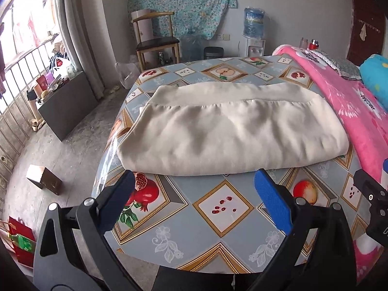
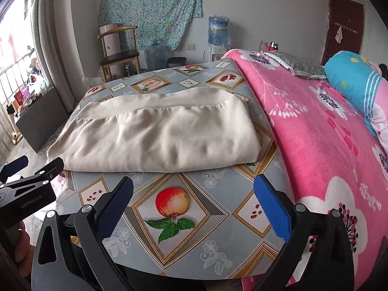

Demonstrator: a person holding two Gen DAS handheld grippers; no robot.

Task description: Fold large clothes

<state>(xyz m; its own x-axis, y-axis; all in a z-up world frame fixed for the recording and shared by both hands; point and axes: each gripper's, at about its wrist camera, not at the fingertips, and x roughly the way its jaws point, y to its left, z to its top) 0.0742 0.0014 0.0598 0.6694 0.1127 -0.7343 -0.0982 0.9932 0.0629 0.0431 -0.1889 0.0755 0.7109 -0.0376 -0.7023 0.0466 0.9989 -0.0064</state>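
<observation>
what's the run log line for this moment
garment: cream garment folded, on fruit-print tablecloth | left claw: open, empty, short of garment | right claw: open, empty

A bed (image 1: pixel 225 208) with a fruit-print cover carries 1 folded cream garment (image 1: pixel 232 131) beside a pink blanket (image 2: pixel 315 131).

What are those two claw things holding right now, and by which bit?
Nothing. The left gripper and the right gripper are both open, short of the folded cream garment lying on the table.
</observation>
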